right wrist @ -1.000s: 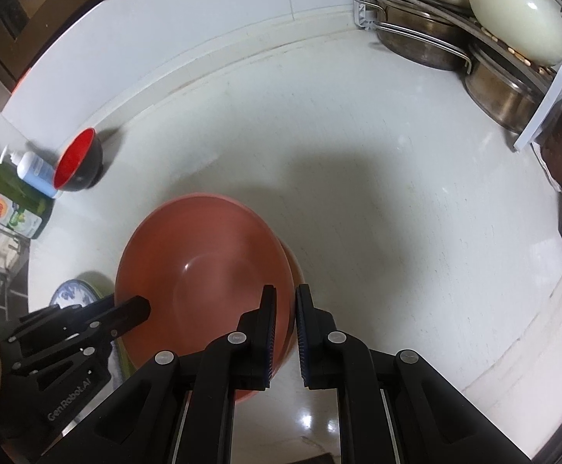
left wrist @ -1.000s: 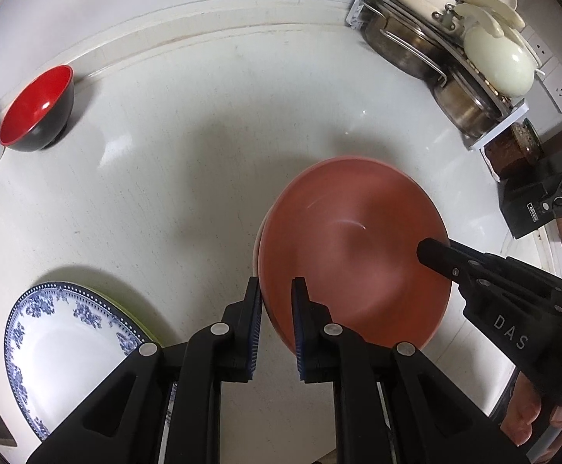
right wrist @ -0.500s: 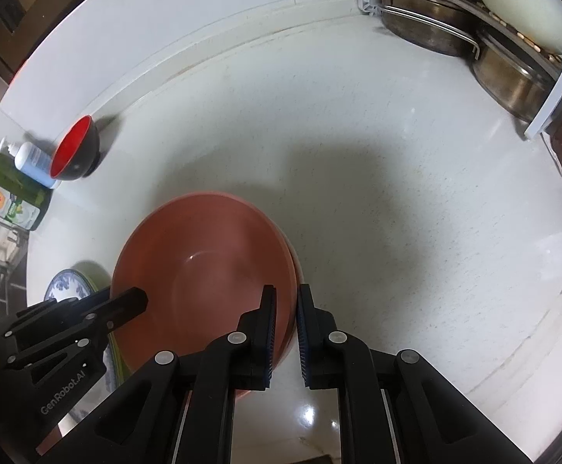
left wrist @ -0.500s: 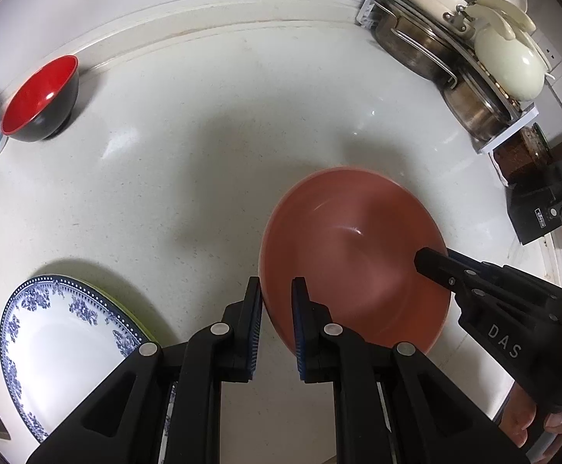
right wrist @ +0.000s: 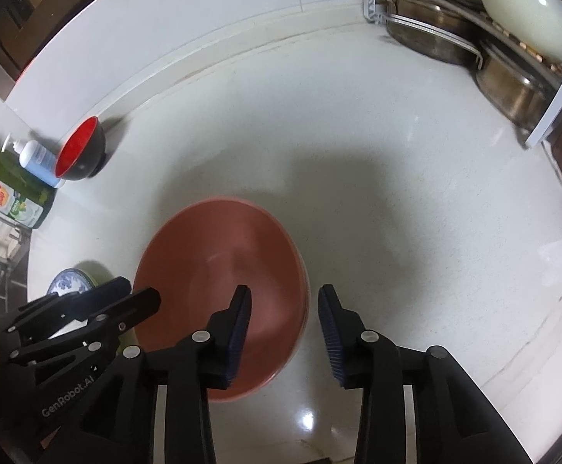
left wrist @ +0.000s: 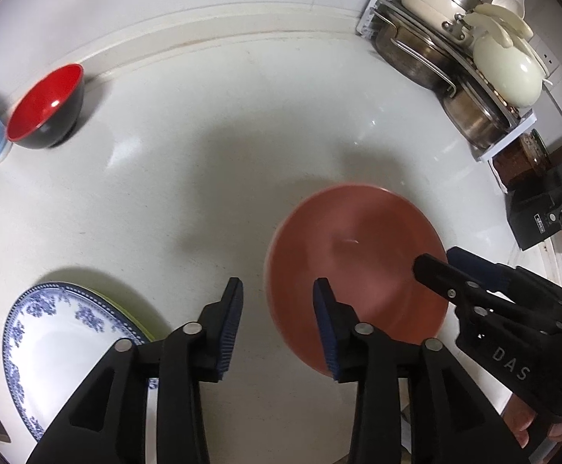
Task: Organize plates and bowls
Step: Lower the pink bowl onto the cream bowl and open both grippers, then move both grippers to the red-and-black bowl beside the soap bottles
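Left wrist view: my left claw [left wrist: 277,321] is opening, its pads parting either side of the near rim of the terracotta bowl [left wrist: 358,274], which sits at lower right on the tabletop [left wrist: 203,178]. I judge I am releasing it. The red bowl [left wrist: 45,106] waits upper left, the blue-patterned plate [left wrist: 60,352] lower left.

Right wrist view: my right claw [right wrist: 284,324] is opening too, straddling the bowl's right rim, nothing clamped. Next I should lift clear, then fetch the red bowl.

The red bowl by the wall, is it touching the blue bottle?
Cannot tell. In the right wrist view the red bowl overlaps the blue bottle, hiding any gap.
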`<act>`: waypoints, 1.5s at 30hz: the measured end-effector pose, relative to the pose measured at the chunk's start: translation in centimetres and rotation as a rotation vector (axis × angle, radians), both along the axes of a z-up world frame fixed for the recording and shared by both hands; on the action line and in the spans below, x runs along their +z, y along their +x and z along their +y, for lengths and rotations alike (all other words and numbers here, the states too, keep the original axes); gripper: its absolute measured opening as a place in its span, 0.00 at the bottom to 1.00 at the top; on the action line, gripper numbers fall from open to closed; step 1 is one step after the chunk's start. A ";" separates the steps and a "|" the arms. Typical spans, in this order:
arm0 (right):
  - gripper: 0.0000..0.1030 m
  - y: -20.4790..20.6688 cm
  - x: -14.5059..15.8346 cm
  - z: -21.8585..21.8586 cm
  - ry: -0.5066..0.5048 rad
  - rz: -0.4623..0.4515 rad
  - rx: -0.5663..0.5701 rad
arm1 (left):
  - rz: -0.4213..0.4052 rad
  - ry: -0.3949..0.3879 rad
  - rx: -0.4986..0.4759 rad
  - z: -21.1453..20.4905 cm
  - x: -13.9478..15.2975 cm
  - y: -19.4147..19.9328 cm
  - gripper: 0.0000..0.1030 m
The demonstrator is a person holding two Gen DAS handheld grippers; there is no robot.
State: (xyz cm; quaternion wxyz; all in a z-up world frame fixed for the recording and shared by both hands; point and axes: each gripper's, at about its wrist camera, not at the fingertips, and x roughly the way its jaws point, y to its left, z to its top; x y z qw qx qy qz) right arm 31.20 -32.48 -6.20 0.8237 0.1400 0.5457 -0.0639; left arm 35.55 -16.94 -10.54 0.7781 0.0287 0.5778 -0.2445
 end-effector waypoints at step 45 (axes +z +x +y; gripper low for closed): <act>0.56 11.4 9.2 16.8 -0.101 -0.240 0.252 | -0.319 0.125 0.283 20.7 8.2 10.1 0.65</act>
